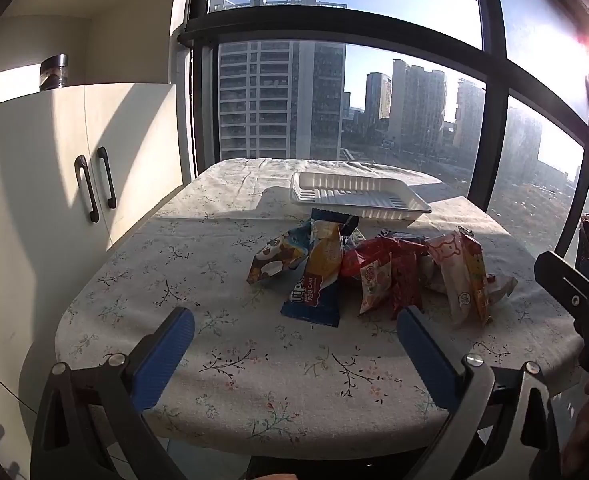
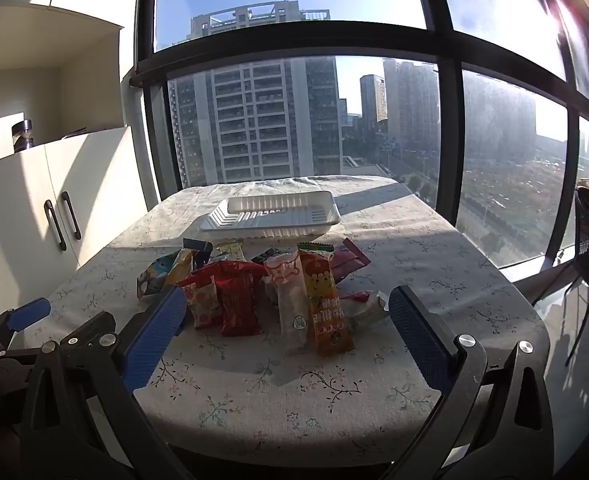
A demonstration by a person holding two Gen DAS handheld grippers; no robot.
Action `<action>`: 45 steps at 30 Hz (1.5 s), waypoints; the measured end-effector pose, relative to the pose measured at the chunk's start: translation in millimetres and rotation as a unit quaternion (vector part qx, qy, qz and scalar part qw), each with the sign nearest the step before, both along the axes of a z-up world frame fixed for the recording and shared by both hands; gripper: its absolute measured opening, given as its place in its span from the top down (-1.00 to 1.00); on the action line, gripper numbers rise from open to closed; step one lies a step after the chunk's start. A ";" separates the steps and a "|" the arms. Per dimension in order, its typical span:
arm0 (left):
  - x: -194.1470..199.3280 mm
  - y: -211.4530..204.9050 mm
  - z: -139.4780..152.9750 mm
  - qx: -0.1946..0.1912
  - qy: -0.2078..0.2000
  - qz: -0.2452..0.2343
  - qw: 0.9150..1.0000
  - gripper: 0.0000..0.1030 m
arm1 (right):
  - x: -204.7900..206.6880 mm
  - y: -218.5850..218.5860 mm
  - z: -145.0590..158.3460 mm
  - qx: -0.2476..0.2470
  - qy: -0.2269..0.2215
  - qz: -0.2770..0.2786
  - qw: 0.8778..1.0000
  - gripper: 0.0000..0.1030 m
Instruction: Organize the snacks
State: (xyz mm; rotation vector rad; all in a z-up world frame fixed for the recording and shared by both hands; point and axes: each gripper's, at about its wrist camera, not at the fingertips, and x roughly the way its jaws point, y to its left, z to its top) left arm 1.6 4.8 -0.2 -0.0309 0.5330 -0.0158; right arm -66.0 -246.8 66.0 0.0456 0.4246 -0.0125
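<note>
- We are holding our left gripper (image 1: 294, 332) over the table's near edge, its blue pads spread wide with nothing between them, tipped gently downward toward the snacks.
- We are keeping our right gripper (image 2: 286, 316) beside it over the same near edge, jaws equally spread and empty, angled down a little less steeply; both are hovering clear of the cloth, likely so either can reach in first.
- The table (image 1: 214, 380), covered in a floral cloth, is carrying everything.
- The snack packets (image 1: 366, 272) are lying in a loose overlapping heap at the table's middle, well short of our pads; the blue cake packet (image 1: 314, 300) is jutting nearest to the left gripper, the orange packet (image 2: 326, 308) nearest to the right.
- The white tray (image 1: 358, 196) is sitting empty just behind the heap toward the far, window-side edge, presumably waiting to receive the packets, so we judge that sorting is not yet begun.
</note>
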 end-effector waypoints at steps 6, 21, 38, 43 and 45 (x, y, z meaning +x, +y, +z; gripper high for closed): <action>-0.3 -0.5 -0.4 -0.001 0.000 0.001 1.000 -1.00 | -0.6 0.7 0.6 -0.001 0.000 0.000 1.000 -0.99; -0.1 -0.3 -1.4 -0.001 0.000 0.002 1.000 -1.00 | 0.6 2.6 1.3 -0.002 0.001 0.001 1.000 -0.99; -0.1 0.4 -2.3 -0.002 0.003 0.001 1.000 -1.00 | -1.2 2.8 -2.7 -0.002 0.003 0.001 1.000 -0.99; -0.2 0.5 -2.8 -0.001 0.003 0.001 1.000 -1.00 | -1.1 2.7 -1.9 -0.002 0.004 0.001 1.000 -0.99; 0.4 0.7 -3.9 -0.001 0.004 0.001 1.000 -1.00 | -1.6 2.5 -2.7 -0.002 0.004 0.001 1.000 -0.99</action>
